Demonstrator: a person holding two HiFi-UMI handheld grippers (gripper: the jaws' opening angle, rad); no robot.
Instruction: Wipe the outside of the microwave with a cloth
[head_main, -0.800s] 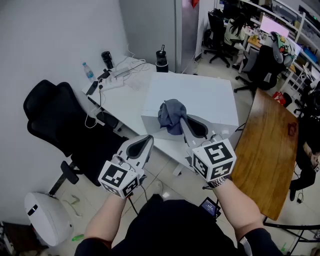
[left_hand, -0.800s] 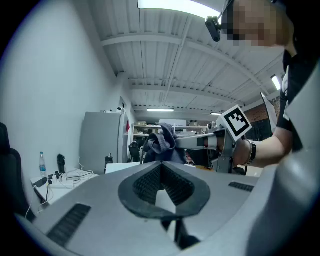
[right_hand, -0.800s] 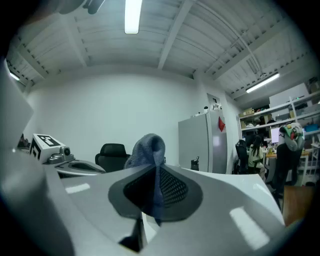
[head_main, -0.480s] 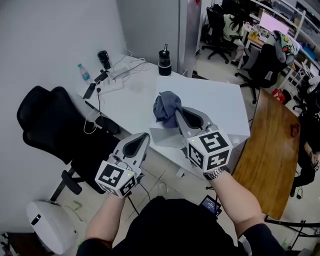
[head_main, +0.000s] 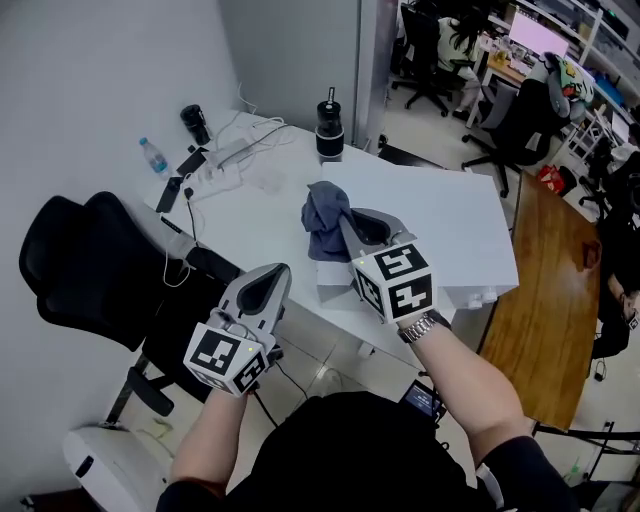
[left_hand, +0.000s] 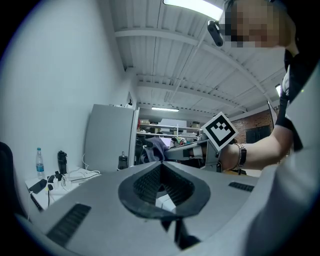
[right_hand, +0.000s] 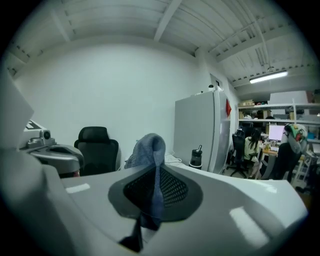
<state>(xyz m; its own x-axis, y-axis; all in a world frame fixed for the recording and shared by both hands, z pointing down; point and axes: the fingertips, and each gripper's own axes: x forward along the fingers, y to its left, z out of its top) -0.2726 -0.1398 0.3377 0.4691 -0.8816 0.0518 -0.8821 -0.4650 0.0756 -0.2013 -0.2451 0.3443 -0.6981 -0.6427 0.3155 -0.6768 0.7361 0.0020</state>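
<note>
Blue-grey cloth (head_main: 322, 212) was clamped in your right gripper (head_main: 350, 224), bunched ahead above the microwave (head_main: 440, 215) for wiping; your left gripper (head_main: 274, 274) was closed and empty.

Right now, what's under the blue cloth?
The top of the white microwave lies under the cloth, held by the right gripper. The patch directly beneath is covered, so whether they touch cannot be told.

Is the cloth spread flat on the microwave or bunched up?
Bunched up: the blue-grey cloth stands in a crumpled wad, a fold pinched between the right gripper's shut jaws, over the microwave.
</note>
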